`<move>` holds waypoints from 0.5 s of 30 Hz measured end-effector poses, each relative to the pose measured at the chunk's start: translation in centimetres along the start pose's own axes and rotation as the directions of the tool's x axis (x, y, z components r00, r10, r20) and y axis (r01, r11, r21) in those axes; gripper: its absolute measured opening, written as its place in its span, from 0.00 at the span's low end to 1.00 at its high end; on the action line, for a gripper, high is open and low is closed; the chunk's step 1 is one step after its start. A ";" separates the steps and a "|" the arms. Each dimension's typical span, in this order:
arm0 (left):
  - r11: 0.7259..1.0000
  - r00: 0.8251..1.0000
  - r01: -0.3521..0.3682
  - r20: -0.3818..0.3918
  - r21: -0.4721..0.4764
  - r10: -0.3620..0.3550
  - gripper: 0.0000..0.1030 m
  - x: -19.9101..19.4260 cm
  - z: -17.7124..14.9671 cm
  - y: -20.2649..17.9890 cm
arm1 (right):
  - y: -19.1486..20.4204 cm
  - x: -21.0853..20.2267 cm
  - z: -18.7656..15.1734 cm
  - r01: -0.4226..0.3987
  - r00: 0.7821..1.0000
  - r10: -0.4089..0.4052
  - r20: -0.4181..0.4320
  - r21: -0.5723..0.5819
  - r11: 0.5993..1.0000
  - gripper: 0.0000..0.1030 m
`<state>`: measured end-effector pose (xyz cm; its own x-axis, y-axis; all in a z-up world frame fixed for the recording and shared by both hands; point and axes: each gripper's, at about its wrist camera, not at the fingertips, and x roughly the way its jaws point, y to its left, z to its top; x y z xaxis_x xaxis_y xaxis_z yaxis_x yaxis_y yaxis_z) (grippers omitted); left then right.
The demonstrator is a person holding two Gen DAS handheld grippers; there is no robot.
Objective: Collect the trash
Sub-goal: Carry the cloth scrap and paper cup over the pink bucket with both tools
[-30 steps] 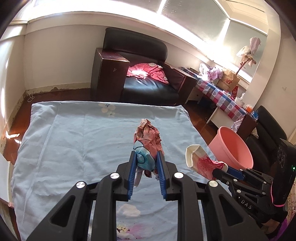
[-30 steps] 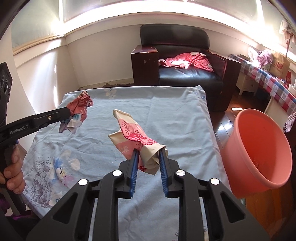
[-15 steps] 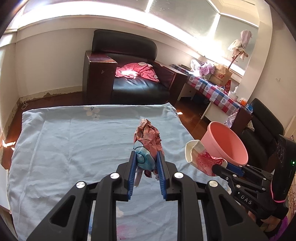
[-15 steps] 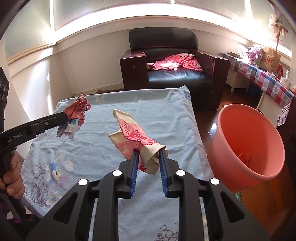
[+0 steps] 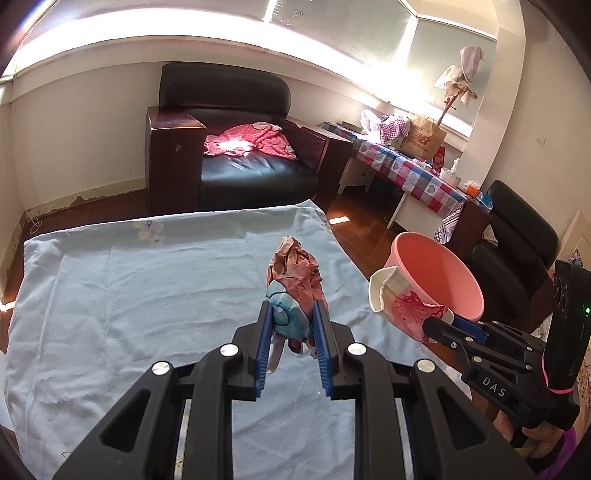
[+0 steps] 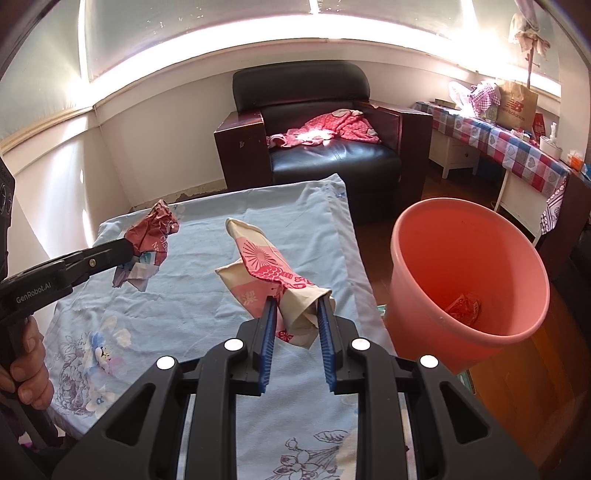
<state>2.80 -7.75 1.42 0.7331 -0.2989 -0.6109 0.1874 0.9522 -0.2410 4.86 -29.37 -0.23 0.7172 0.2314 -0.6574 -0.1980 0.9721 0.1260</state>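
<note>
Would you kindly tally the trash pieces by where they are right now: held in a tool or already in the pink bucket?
Held in a tool: 2, the crumpled red wrapper in the left tool and the cream and pink paper bag in the right tool.
In the pink bucket: 1, a red wrapper scrap.
Total: 3

Black armchair (image 5: 236, 147) beneath sunlit windows (image 5: 332, 33)

"DAS" was printed in white on the black body of the right gripper (image 5: 436, 325), seen to the right of the left claw. "GenRobot.AI" was lettered on the left gripper (image 6: 127, 254), left of the right claw. "new balance" was read on a brown paper bag (image 6: 517, 101) far beyond the right claw, up to its right.
</note>
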 end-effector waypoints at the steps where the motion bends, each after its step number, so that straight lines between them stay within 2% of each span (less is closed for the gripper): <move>1: 1.000 1.000 0.003 0.000 0.004 -0.003 0.21 0.1 0.1 -0.3 | -0.2 0.0 0.0 0.003 1.000 -0.003 0.002 0.004 1.000 0.22; 15: 0.996 0.998 0.065 0.014 0.067 -0.066 0.21 1.9 1.6 -4.7 | -2.9 -0.9 0.0 0.047 0.998 -0.049 0.026 0.061 0.997 0.22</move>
<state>4.39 -12.67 2.57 0.7282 -0.3600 -0.5831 0.2779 0.9329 -0.2290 4.76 -32.41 -0.02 0.7433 0.1846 -0.6430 -0.1228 0.9825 0.1401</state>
